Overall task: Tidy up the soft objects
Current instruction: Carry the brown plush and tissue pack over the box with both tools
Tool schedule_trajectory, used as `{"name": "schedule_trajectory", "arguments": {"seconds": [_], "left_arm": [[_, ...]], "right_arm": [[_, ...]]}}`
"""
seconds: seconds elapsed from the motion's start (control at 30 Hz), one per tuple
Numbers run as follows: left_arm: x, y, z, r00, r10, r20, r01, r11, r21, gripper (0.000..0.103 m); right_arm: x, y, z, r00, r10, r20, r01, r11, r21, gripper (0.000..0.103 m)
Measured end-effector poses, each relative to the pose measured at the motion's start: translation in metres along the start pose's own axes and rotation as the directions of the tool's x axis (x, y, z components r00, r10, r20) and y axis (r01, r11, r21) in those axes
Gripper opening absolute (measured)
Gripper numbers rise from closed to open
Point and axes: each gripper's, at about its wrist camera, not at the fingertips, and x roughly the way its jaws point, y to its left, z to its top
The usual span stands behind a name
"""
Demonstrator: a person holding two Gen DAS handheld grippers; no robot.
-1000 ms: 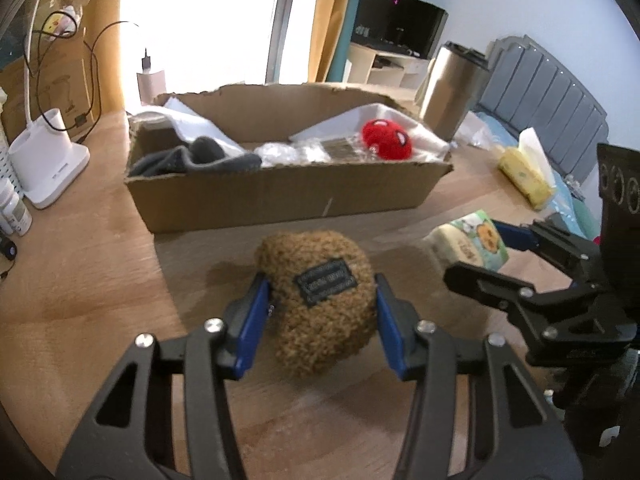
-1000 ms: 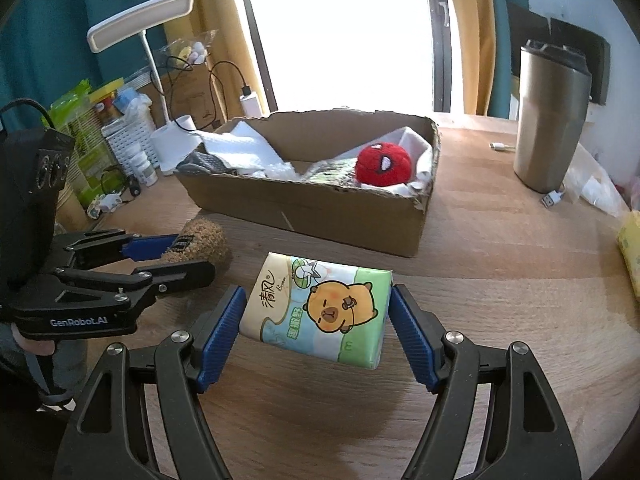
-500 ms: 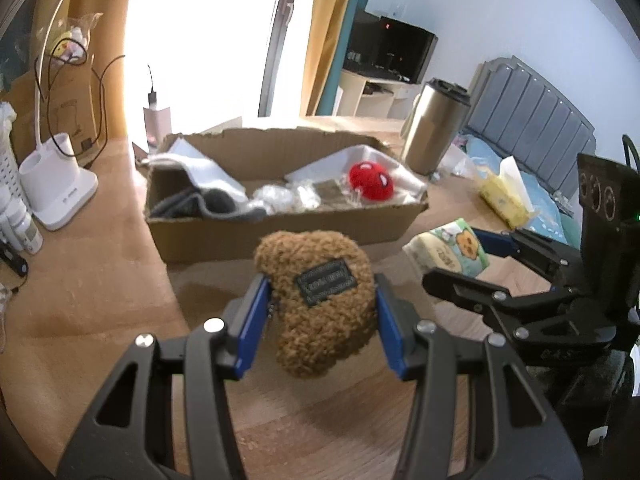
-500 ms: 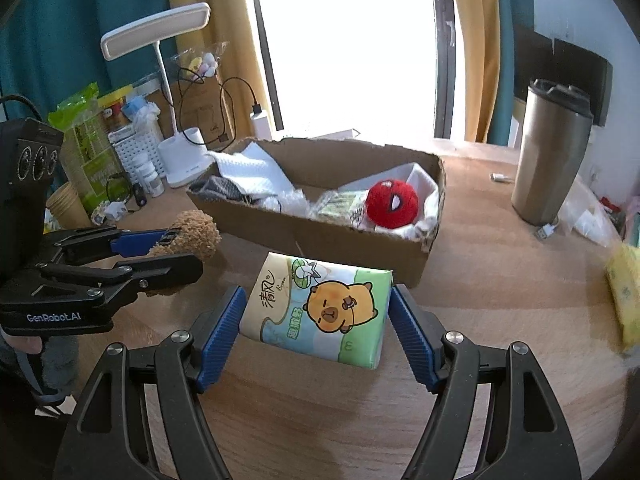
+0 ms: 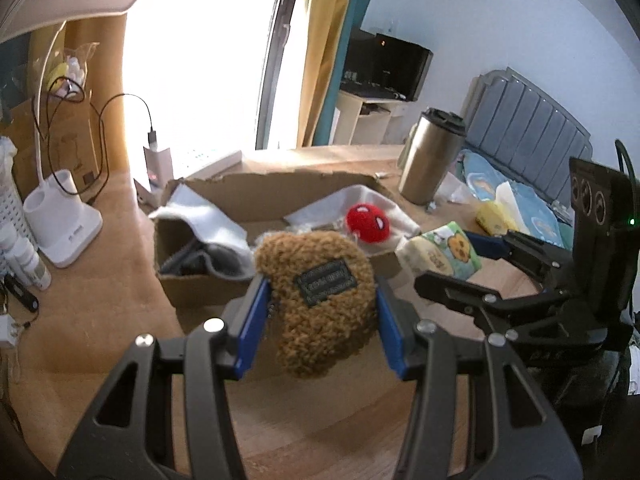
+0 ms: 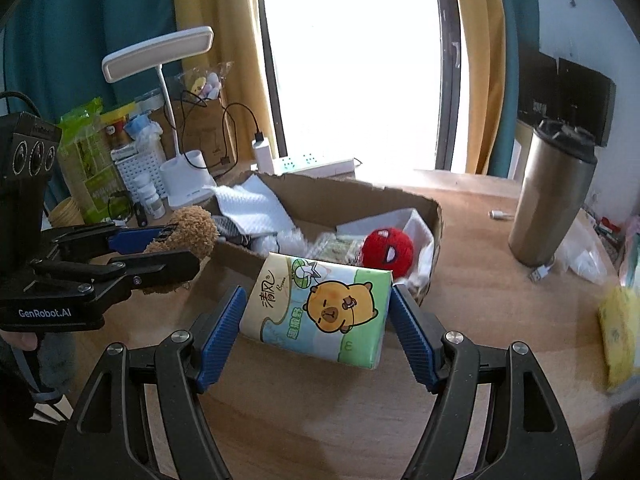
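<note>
My left gripper is shut on a brown fuzzy plush with a dark label, held in the air in front of the cardboard box. My right gripper is shut on a tissue pack printed with a cartoon capybara, held above the table near the box's front wall. In the box lie a red spider-face ball, white cloths and a dark grey cloth. Each gripper shows in the other's view: the left gripper and the right gripper.
A steel tumbler stands on the wooden table to the right of the box. A white desk lamp, bottles and a cable stand at the left. A yellow packet lies at the right edge.
Both grippers have risen with their loads and moved toward the box. The plush and the tissue pack now sit higher against the box's front wall.
</note>
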Motion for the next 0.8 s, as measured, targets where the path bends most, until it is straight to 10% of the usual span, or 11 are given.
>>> {"name": "schedule_trajectory", "arguments": {"seconds": [0.8], "left_arm": [[0.006, -0.001, 0.034, 0.998, -0.002, 0.056, 0.000, 0.999, 0.045, 0.052]], "right_arm": [[0.009, -0.012, 0.030, 0.999, -0.011, 0.043, 0.012, 1.000, -0.023, 0.076]]}}
